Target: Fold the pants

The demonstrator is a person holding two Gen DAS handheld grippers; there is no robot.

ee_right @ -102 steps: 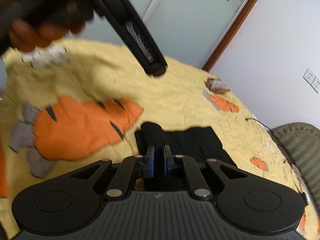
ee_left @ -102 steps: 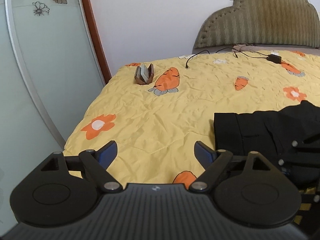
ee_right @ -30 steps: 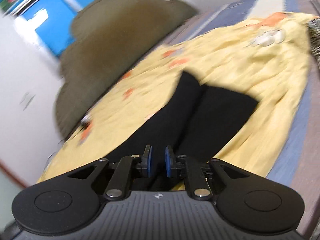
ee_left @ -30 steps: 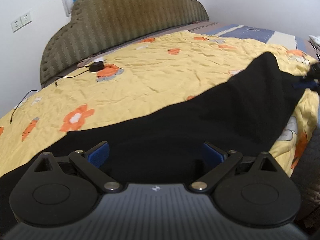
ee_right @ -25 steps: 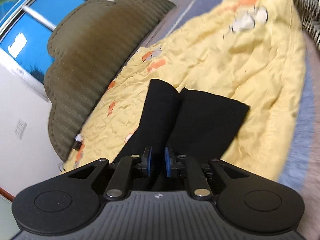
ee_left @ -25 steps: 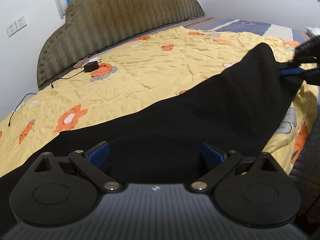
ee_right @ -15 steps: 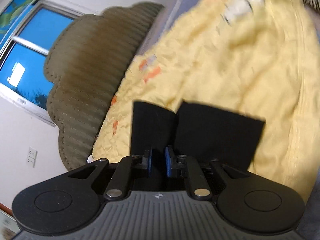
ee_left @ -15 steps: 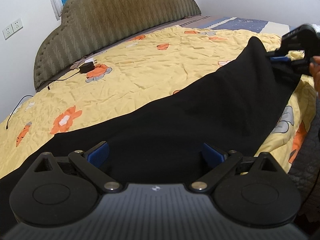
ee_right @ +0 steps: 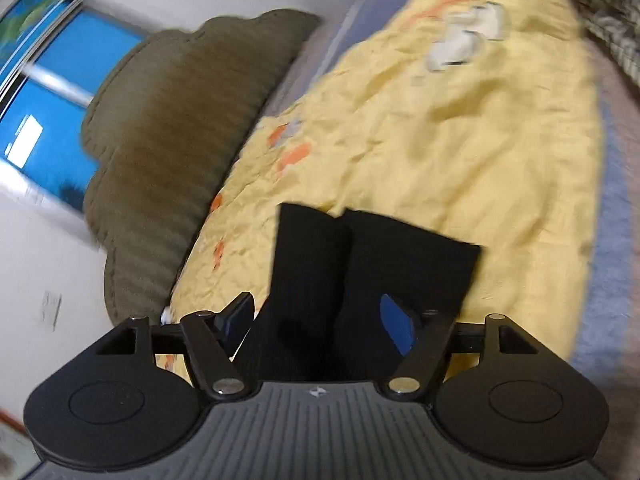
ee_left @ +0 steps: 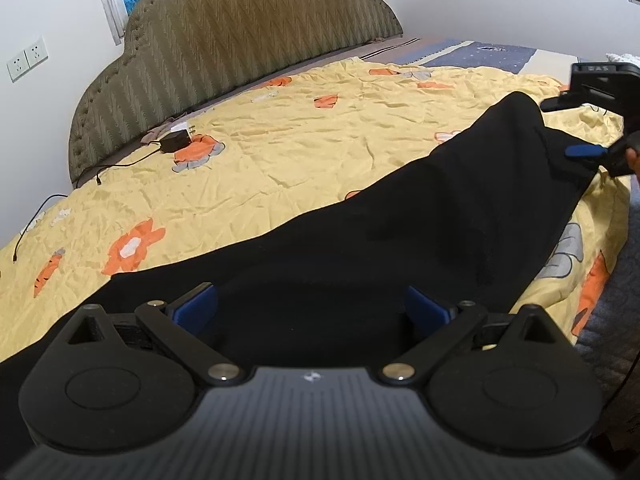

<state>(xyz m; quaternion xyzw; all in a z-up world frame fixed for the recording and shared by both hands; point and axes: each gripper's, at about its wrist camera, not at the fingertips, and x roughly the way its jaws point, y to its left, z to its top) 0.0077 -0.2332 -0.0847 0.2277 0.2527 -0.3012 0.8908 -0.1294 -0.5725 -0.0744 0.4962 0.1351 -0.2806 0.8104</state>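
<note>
The black pants (ee_left: 400,232) lie stretched along the near edge of the bed on a yellow quilt (ee_left: 280,152). My left gripper (ee_left: 312,306) is open and empty, its blue pads over the waist end. In the right wrist view the two leg ends (ee_right: 360,264) lie side by side on the quilt. My right gripper (ee_right: 318,326) is open there, its fingers (ee_right: 396,328) spread on either side of the cloth. The right gripper also shows in the left wrist view (ee_left: 588,152) at the far leg end.
A padded olive headboard (ee_left: 240,28) stands at the bed's far side. A black charger with a cable (ee_left: 174,140) lies near it. A dark grey rug (ee_left: 612,300) lies off the bed's right edge. A window (ee_right: 44,92) is behind the headboard.
My right gripper has opened and let go of the pant leg ends, which now lie on the quilt. My left gripper has stayed open over the waist end.
</note>
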